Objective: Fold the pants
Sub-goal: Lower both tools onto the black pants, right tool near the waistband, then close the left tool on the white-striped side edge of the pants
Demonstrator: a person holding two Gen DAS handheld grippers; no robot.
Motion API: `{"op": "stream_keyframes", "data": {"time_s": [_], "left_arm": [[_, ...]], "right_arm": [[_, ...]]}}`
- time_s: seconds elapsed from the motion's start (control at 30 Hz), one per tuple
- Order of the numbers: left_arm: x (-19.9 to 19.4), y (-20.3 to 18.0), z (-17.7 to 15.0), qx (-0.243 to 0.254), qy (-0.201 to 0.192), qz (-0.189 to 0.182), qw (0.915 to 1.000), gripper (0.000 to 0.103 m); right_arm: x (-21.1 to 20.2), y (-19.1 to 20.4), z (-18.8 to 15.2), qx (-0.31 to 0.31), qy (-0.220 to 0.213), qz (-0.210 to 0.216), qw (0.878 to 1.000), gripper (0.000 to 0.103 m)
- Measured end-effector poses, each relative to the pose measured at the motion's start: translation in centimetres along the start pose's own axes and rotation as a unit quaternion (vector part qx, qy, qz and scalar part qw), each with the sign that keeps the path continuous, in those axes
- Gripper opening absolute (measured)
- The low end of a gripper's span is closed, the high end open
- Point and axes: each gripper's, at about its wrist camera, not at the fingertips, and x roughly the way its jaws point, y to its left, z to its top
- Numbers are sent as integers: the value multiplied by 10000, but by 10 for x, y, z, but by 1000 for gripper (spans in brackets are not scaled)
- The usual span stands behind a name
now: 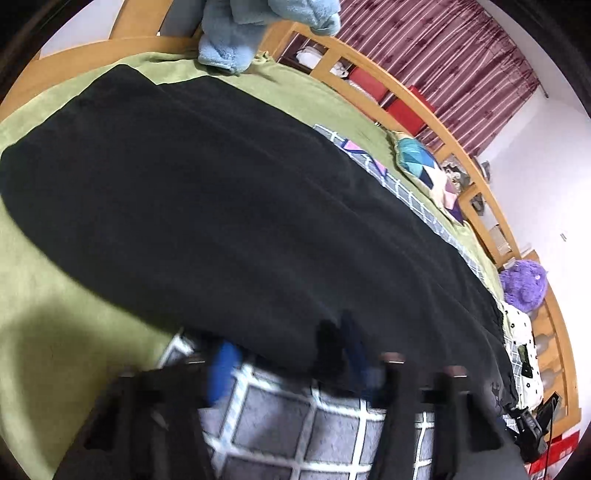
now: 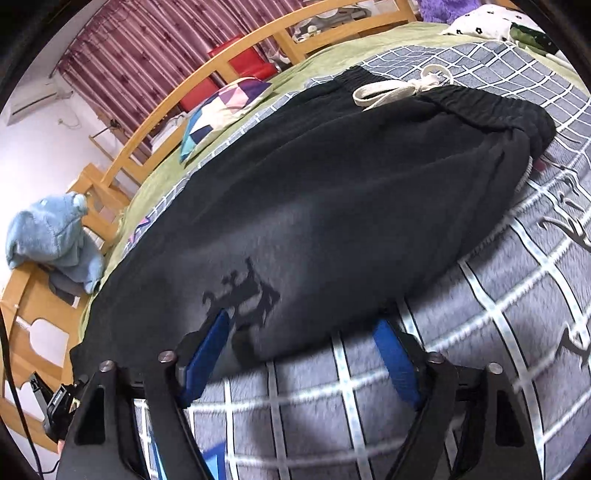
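**Black pants laid out on the bed, both grippers at the near edge**

So the black fleece pants [image 2: 314, 206] are lying stretched out flat across the grey plaid blanket w/ white grid lines [image 2: 480, 295], which is sitting on top of a green bedsheet [image 1: 44, 295]. Waistband end w/ the cream drawstring [image 2: 399, 90] is pointing toward the far right in the right wrist view; there's a dark graphic print on the fabric [image 2: 243, 295] near the right gripper.

Right gripper [image 2: 303, 332] is sitting at the near edge of the pants w/ its blue-padded fingers [image 2: 397, 365] spread wide apart, not clamping anything. One pad is resting against the pants' edge, the other is over bare blanket.

Left gripper [image 1: 288, 365] is down at the near hem too, but that view is blurry and the fabric is covering the tips, so can't tell if it's pinching the cloth or just parked there.

Background stuff: light blue plush toy [image 1: 236, 33] hanging around the wooden bed rail [image 1: 443, 122], a multicolour geometric-pattern cushion [image 2: 221, 110] lying on the sheet beside the blanket, a purple fuzzy plush [image 1: 524, 284] further along, and dark red striped curtains [image 2: 147, 40] behind the rail.
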Motion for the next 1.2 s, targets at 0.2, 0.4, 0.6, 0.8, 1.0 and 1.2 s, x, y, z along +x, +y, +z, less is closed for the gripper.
{"op": "stream_keyframes", "data": {"time_s": [0.2,0.4,0.6,0.8,1.0,1.2], "left_arm": [[-21,-23,38,421,-73,-150,9990,11],[-23,-77,101,1208,-590,1,9909,11],[39,-126,169,1593,-920,357,9823,12],[92,-138,167,1729,-259,936,9801,22],[37,-124,111,2045,-692,889,9724,71],[15,-80,64,2417,-674,2016,9468,78]], "right_arm": [[-4,29,25,-333,-29,-150,9993,15],[-17,73,84,-795,-225,21,9966,14],[23,116,177,-1265,-454,-66,9909,16],[88,125,207,-968,-207,-91,9950,42],[74,114,150,-1185,-142,-141,9928,51],[47,98,87,-1405,51,-210,9898,56]]}}
